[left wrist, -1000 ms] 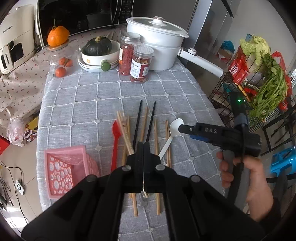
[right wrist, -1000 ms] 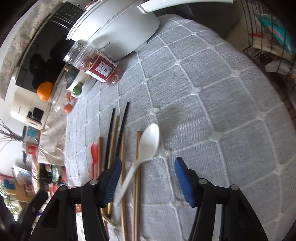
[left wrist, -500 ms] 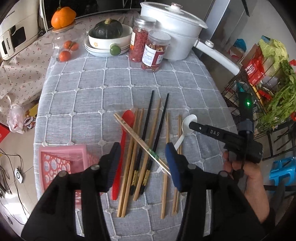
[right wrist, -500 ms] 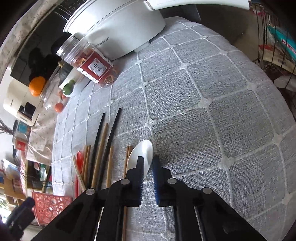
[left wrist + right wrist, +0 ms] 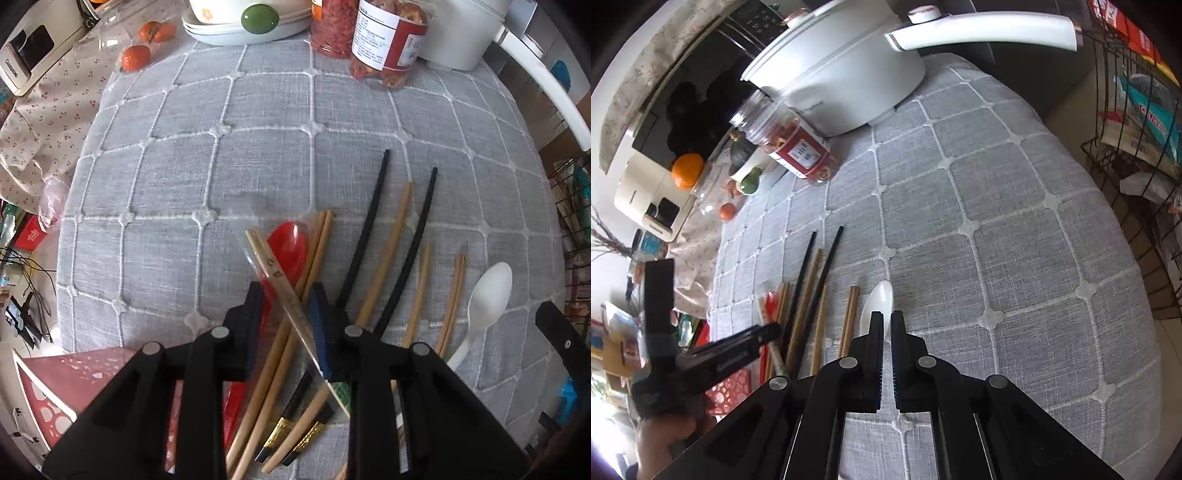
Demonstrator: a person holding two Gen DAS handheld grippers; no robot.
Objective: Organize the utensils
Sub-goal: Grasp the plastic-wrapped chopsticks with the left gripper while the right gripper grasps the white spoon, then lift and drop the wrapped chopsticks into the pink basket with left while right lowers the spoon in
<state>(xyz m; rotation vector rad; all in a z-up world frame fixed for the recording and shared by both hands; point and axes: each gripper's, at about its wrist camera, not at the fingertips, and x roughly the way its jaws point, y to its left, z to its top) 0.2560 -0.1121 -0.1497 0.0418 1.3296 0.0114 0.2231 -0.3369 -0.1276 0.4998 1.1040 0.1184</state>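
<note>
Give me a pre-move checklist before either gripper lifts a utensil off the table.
1. Right gripper shut on the white spoon: ok.
2. Left gripper closing around the wrapped chopsticks: pads not yet pressing, not ok.
3. Left jaws free of neighbours: red spoon and wooden chopsticks also between them, not ok.
4. Pink basket within reach, beside the left gripper: ok.
5. Basket has room: cannot tell.

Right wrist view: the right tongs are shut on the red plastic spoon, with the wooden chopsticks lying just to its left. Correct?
Not quite. The right tongs are shut on the white plastic spoon, not a red one; the right wrist view shows its pale bowl just ahead of the tips. The wooden chopsticks do lie just to its left.
</note>
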